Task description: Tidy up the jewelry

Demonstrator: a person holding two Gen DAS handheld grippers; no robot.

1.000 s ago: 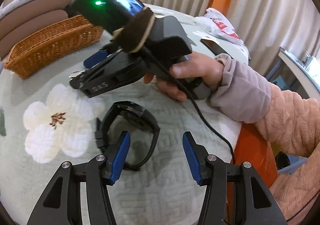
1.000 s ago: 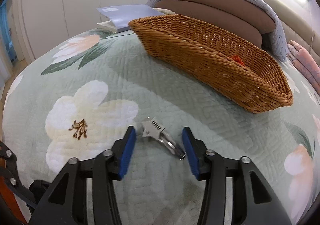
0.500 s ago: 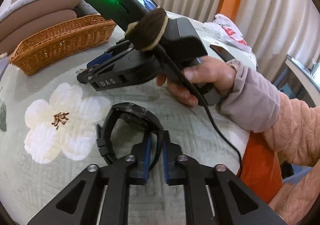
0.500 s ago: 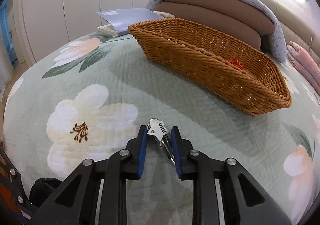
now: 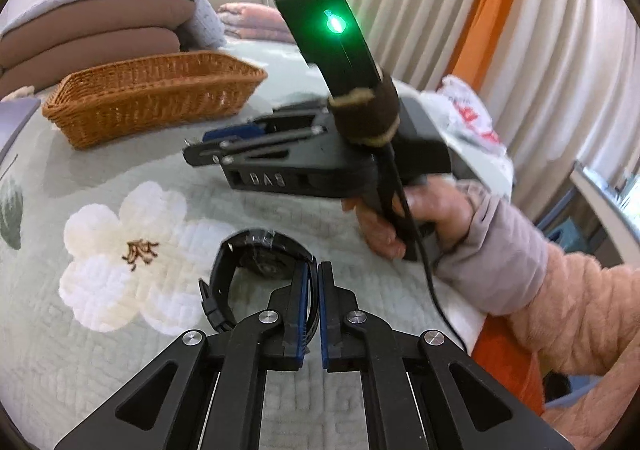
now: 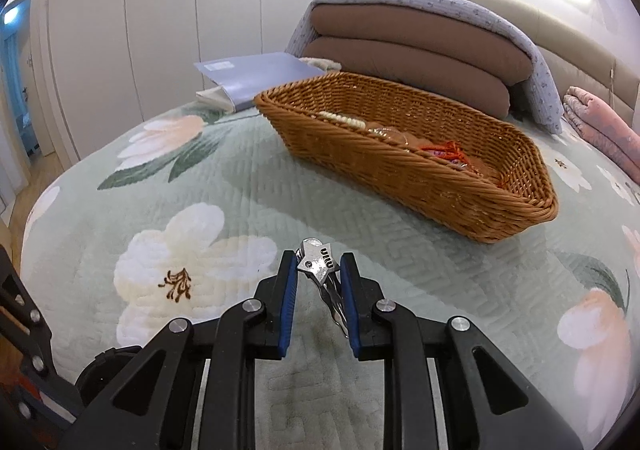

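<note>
The left hand-held gripper (image 5: 314, 278) is clenched on the black watch (image 5: 256, 262), its blue pads pinching the strap at the near right of the loop. The watch sits on the quilted bed cover (image 5: 100, 350) on its edge, the band curling in an open ring whose face side lies away from the camera; the buckle end (image 5: 212, 306) trails toward the lower left, beside the white flower print (image 5: 124, 254). The right hand-held gripper (image 6: 318, 274) grasps a silver clip (image 6: 318, 266), held just above the cover. The clip's long axis runs along the fingers, nearly straight away from the camera: its star-shaped head with lettering points forward toward the basket (image 6: 440, 193), and its slim twisted tail slants back between the pads toward the right finger. In the left view the right gripper (image 5: 224, 145) shows from the side, held by a hand (image 5: 416, 217) in a pink sleeve, with its tip aimed left toward the basket (image 5: 152, 101). The wicker basket stands further off on the bed, long axis slanting from near right to far left in the right view, with beads (image 6: 344, 119) and a red cord (image 6: 448, 149) inside.
</note>
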